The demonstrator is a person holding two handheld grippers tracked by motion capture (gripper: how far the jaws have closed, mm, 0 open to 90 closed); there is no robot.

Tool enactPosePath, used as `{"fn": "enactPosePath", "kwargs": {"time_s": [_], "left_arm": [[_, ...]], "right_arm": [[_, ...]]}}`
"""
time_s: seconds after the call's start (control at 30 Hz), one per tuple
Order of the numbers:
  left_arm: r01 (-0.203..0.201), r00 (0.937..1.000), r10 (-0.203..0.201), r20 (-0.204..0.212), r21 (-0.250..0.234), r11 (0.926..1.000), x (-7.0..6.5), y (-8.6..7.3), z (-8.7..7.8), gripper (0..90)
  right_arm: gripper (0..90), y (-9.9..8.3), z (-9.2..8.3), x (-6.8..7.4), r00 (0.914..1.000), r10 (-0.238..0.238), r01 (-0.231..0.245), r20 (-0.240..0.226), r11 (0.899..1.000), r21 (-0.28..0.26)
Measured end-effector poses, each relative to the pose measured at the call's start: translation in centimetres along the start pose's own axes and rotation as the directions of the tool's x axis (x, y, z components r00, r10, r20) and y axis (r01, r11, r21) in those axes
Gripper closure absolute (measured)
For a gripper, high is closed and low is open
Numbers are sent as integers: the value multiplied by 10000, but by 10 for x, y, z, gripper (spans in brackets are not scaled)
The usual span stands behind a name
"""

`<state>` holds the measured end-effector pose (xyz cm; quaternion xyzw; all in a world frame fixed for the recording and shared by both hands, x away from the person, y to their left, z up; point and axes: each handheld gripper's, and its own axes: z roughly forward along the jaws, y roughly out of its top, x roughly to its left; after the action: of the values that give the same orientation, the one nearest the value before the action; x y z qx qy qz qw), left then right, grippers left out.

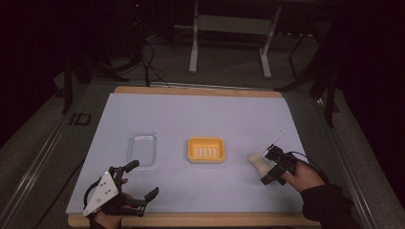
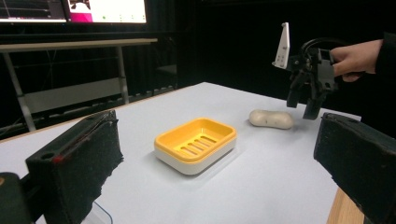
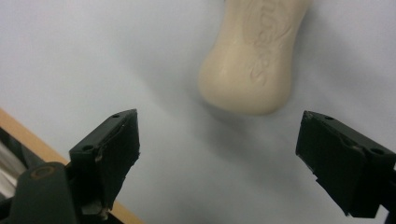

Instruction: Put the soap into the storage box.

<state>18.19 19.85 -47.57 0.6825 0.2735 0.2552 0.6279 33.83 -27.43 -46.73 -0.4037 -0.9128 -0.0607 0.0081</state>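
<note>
Soap (image 1: pixel 258 161) lies on the table (image 1: pixel 200 114), right of the yellow dish (image 1: pixel 206 150), not yet lifted. Right gripper (image 1: pixel 270 167) hovers just near it, jaws wide apart. Left gripper (image 1: pixel 139 180) waits at the near left, also spread and empty.

Left gripper (image 1: pixel 142 179) low, jaws spread wide; right gripper (image 1: pixel 268 166) raised, tipped downward, jaws parted.

I saw a smooth, waxy cream soap bar (image 3: pixel 252 56), a glossy yellow plastic dish (image 2: pixel 196 144), and a matt pale sheet over the wooden worktop (image 1: pixel 191 219).
</note>
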Motion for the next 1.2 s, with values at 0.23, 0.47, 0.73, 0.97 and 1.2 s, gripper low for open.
{"fn": "enactPosePath", "kwargs": {"time_s": [0.23,0.47,0.73,0.97,1.2], "left_arm": [[-26,10000,26,17,8,10000,0,0,0,9],[-45,10000,45,17,-1,10000,0,0,0,9],[-47,9999,47,93,7,10000,-1,0,1,9],[-31,9999,31,140,14,10000,-1,0,1,9],[-78,9999,78,94,14,10000,-1,0,1,9]], "right_arm": [[132,7,-1,-3,9990,134,-121,419,9995,-297],[132,14,-1,-4,9995,110,-94,311,9986,-519],[120,21,-6,-4,9994,38,-7,345,9960,-892],[120,25,-2,-6,9990,117,-64,438,9929,-1190],[140,29,3,-5,9973,234,-138,695,9906,-1360]]}}
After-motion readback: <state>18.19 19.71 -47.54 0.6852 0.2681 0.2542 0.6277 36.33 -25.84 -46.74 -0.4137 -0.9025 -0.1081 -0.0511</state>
